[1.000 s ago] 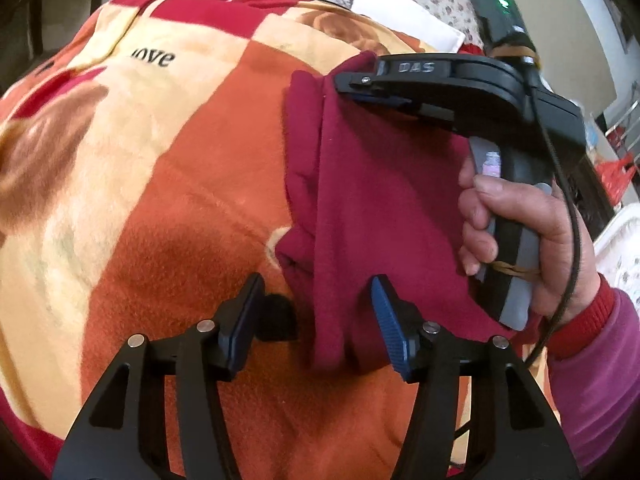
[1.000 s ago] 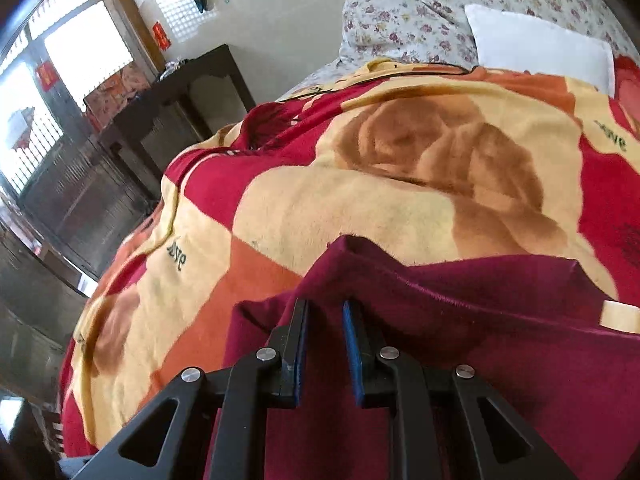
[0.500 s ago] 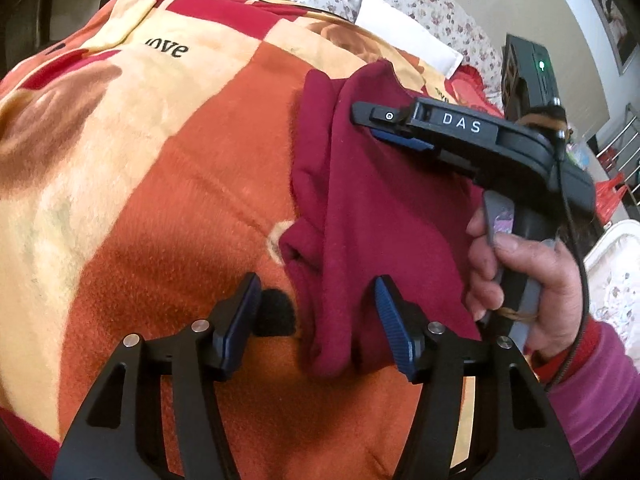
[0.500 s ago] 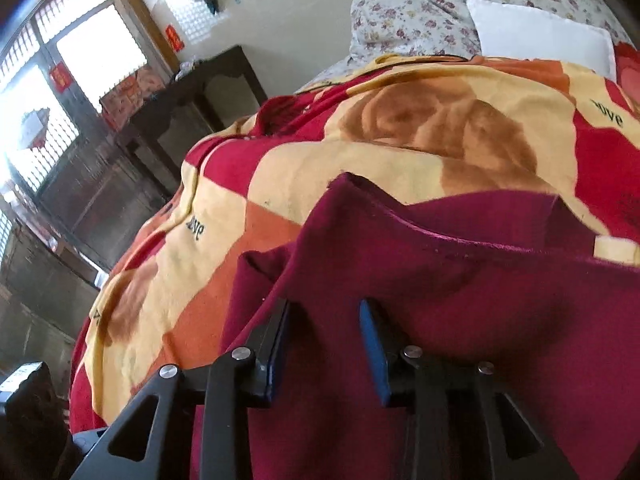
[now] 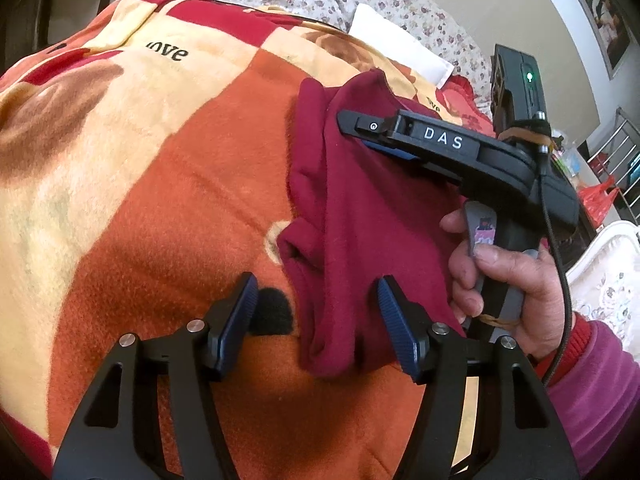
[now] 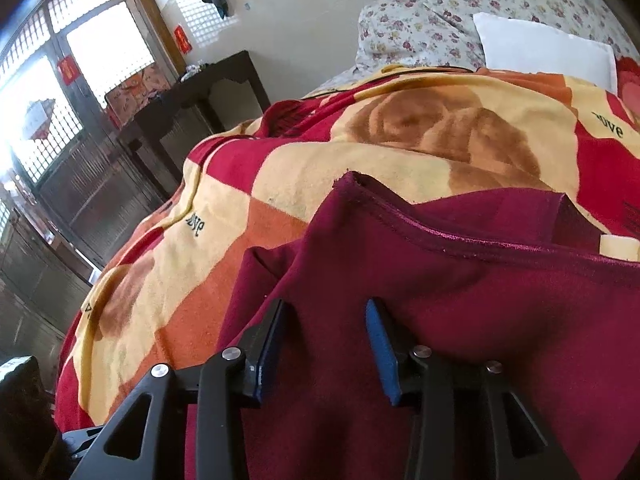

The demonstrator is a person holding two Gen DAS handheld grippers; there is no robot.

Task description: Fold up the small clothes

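Maroon knit fabric, soft and rumpled, is seen as a small garment (image 5: 360,216) lying on a fleecy orange, cream and red blanket (image 5: 160,184) spread over the bed. The left tongs (image 5: 316,320) are held spread, with the garment's bunched lower fold lying between the ribbed blue pads. The right tongs (image 6: 326,344) are likewise spread, their pads resting on the cloth; nothing appears to be pinched, though the tips are partly sunk in folds. A stitched hem (image 6: 440,236) is raised ahead of them. A white pillow (image 6: 548,54) and floral bedding (image 6: 408,28) lie beyond.
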